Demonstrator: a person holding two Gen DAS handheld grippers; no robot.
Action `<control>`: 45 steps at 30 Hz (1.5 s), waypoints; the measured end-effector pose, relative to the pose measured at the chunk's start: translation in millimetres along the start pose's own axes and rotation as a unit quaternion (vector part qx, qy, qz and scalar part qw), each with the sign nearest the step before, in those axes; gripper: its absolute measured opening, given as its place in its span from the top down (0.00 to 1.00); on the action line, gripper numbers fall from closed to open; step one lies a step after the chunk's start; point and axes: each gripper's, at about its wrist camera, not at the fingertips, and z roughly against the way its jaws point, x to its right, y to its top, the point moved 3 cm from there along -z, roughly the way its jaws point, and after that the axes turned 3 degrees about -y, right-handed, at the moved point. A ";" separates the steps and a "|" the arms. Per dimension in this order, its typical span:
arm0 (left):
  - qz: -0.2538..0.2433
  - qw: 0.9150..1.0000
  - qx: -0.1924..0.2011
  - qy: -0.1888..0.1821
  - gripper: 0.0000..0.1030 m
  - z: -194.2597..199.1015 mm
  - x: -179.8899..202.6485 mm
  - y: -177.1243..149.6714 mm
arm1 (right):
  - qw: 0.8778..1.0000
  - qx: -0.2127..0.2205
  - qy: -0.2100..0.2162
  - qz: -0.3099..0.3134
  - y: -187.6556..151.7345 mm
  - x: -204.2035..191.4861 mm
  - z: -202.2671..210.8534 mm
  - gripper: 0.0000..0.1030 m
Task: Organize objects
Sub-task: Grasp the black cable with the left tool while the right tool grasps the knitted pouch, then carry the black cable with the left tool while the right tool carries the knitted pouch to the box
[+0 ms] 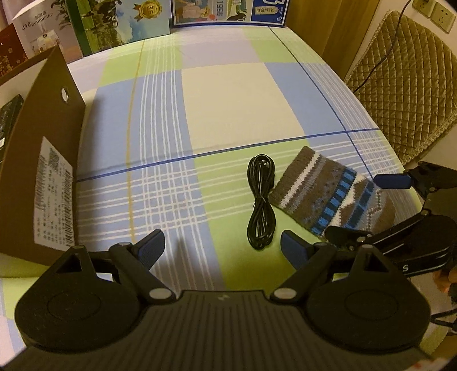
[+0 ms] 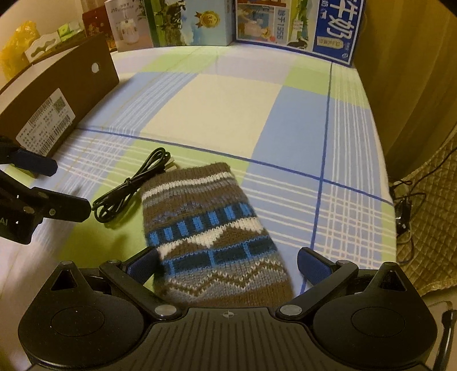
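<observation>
- Progress: judging by how things lie, the tidying has hardly begun — the cable (image 1: 260, 203) and the pouch (image 2: 211, 234) both lie loose on the checked cloth of the worktop (image 1: 228, 94), and neither is gripped.
- The cable, a black coiled bundle, lies just left of the pouch, its far end touching or nearly touching the pouch's edge.
- The pouch is a knitted sleeve in brown, white and blue stripes, lying flat near the front of the worktop.
- Left gripper (image 1: 221, 245): fingers spread wide and empty, hanging over the cloth just short of the cable's near end.
- Right gripper (image 2: 227, 264): fingers spread wide, straddling the pouch's near end; the pads do not appear to press on it.
- Left to do, probably: pick up cable and pouch and put them away — where, the views do not show.
- Count: one cable, one pouch, two grippers.
- One brown box (image 1: 42, 177) with a white label stands at the left edge.
- Several printed cartons (image 2: 294, 22) line the far edge.
</observation>
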 end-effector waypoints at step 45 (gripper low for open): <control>0.037 0.999 -0.004 0.012 0.89 -22.9 -23.2 -0.1 | 0.999 0.023 -0.017 -0.037 17.3 25.4 -6.3 0.28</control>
